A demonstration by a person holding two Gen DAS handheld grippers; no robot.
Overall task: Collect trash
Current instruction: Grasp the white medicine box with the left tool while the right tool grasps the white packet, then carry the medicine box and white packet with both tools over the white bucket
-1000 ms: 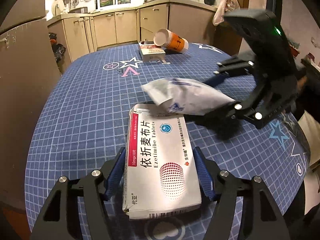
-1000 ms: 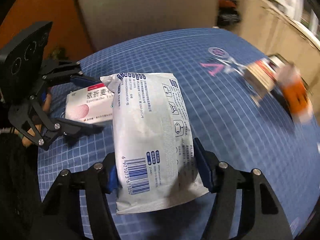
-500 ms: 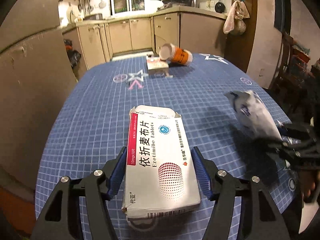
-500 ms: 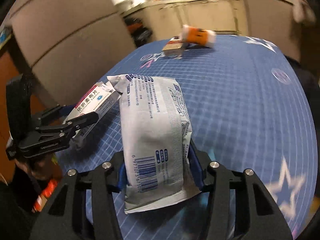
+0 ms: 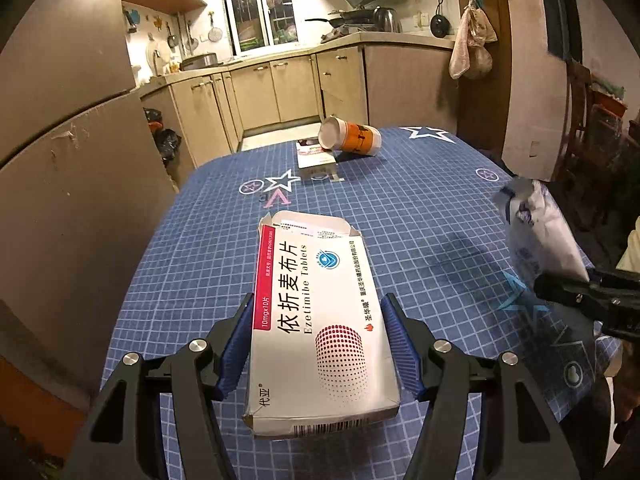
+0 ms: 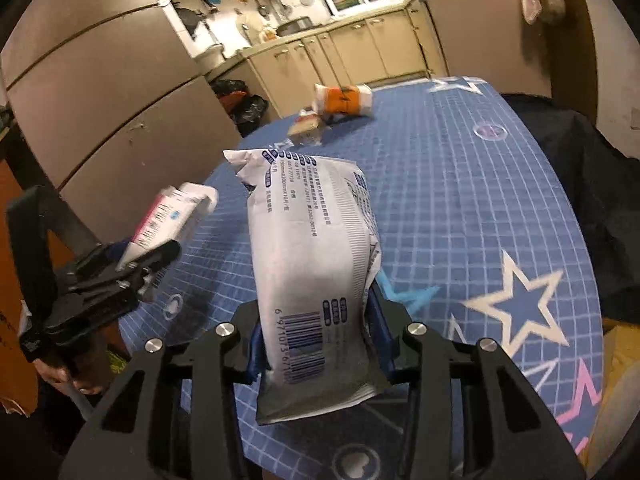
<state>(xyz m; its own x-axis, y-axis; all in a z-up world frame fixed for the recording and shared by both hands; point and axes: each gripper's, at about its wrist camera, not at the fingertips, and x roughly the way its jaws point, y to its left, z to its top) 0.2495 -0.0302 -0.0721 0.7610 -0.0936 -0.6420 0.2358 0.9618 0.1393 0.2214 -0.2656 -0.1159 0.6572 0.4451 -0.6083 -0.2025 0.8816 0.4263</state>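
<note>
1. The left gripper (image 5: 320, 344) pinches a white tablet box (image 5: 316, 320) by its long sides; both blue pads (image 5: 236, 344) press flat against the carton, set wide to match its width.
2. The tablet box is held above the near edge of the blue grid-patterned table (image 5: 420, 208), with its open flap end pointing toward the far edge.
3. The right gripper (image 6: 320, 344) clamps a white plastic packet (image 6: 316, 264); its jaws have just been closing, and the packet is visibly squeezed between the pads.
4. The packet is held above the table's near edge, barcode end toward the camera.
5. An orange paper cup (image 5: 352, 140) lies on its side at the table's far edge, touching a small carton (image 5: 316, 158).
</note>
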